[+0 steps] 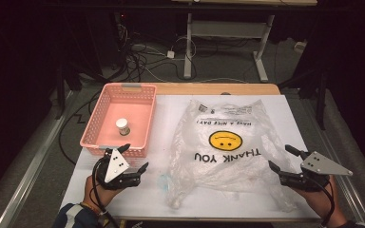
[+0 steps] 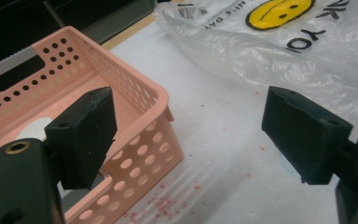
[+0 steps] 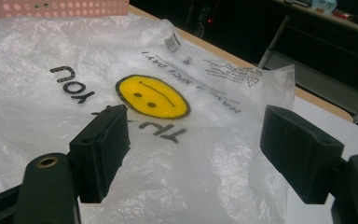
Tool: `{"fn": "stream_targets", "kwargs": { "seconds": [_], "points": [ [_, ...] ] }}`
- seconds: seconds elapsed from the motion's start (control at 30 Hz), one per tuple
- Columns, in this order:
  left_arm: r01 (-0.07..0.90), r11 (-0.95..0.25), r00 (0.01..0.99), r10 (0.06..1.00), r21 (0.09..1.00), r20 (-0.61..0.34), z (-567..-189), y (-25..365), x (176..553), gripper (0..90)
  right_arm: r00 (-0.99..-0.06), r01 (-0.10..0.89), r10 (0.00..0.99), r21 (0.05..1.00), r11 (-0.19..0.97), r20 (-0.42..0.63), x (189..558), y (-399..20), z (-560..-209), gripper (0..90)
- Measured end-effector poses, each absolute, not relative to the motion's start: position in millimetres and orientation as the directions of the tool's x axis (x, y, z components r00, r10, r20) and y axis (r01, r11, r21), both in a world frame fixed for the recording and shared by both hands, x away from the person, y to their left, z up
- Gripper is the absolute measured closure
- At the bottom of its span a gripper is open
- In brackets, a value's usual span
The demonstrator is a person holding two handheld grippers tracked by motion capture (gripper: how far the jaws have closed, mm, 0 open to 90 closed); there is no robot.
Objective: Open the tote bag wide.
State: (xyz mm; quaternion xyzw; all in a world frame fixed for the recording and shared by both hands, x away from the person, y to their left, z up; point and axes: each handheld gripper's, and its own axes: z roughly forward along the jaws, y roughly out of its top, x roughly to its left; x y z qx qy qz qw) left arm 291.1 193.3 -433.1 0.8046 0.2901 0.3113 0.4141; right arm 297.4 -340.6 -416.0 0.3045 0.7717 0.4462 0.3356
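High view: the thin plastic bag (image 1: 225, 152) lies flat on the bench (image 1: 166, 118) between the left claw (image 1: 132, 157) and right claw (image 1: 282, 158), both spread apart and empty; likely light, limp and slippery, best pinched at a crumpled edge.

In the high view the small jar (image 1: 122, 126) in the pink basket (image 1: 105, 105) is too small for its label to be read, and the pale blue thing (image 1: 163, 181) under the near edge of the plastic bag (image 1: 228, 156) is too blurred by the film to name. In the left gripper view the basket is cut off by the left edge, and one of the black fingers (image 2: 85, 135) hides most of the jar. In the right gripper view the bag runs past the left and bottom edges.
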Motion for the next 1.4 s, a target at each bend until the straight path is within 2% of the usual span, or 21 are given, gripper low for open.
{"fn": "stream_targets", "kwargs": {
  "seconds": [0.17, 0.5, 0.63, 0.73, 0.77, 0.87, 0.97, 1.0, 1.17, 1.4],
  "points": [
    [0.21, -0.492, 0.637, 0.724, 0.845, 0.264, -433.2, 191.1, 288.7, 17.4, -0.597, 0.168, 0.76, 0.886, 0.432, -0.257, 297.6, -338.8, -418.0, 25.6],
    [0.211, -0.516, 0.636, 0.717, 0.83, 0.284, -435.3, 185.7, 288.2, 18.3, -0.581, 0.172, 0.761, 0.869, 0.463, -0.29, 310.7, -347.7, -416.7, 33.3],
    [0.21, -0.531, 0.64, 0.709, 0.821, 0.295, -436.8, 183.1, 290.1, 18.3, -0.569, 0.202, 0.774, 0.865, 0.459, -0.278, 340.0, -360.0, -408.9, 35.4],
    [0.209, -0.524, 0.641, 0.711, 0.826, 0.288, -436.8, 182.7, 291.8, 18.2, -0.531, 0.249, 0.812, 0.872, 0.422, -0.241, 382.8, -368.0, -394.1, 35.5],
    [0.209, -0.524, 0.641, 0.711, 0.826, 0.288, -436.8, 182.7, 291.8, 18.3, -0.531, 0.249, 0.812, 0.872, 0.422, -0.241, 382.8, -368.0, -394.1, 35.5],
    [0.212, -0.528, 0.645, 0.708, 0.823, 0.288, -437.7, 182.4, 292.0, 18.3, -0.515, 0.325, 0.826, 0.841, 0.433, -0.226, 428.8, -362.7, -390.7, 34.8],
    [0.211, -0.53, 0.647, 0.706, 0.821, 0.289, -437.8, 182.3, 291.3, 18.2, -0.506, 0.371, 0.836, 0.821, 0.434, -0.213, 449.3, -358.6, -394.2, 34.5],
    [0.212, -0.531, 0.648, 0.705, 0.821, 0.288, -438.0, 182.2, 291.0, 18.3, -0.499, 0.408, 0.849, 0.818, 0.405, -0.171, 466.1, -356.6, -398.6, 35.0],
    [0.214, -0.528, 0.655, 0.701, 0.822, 0.28, -439.1, 182.1, 290.9, 18.3, -0.483, 0.479, 0.858, 0.768, 0.426, -0.175, 498.1, -351.0, -408.8, 35.2],
    [0.216, -0.538, 0.677, 0.684, 0.815, 0.273, -441.0, 179.3, 292.7, 18.3, -0.519, 0.482, 0.831, 0.734, 0.478, -0.2, 522.1, -332.7, -417.9, 36.6]
  ]
}}
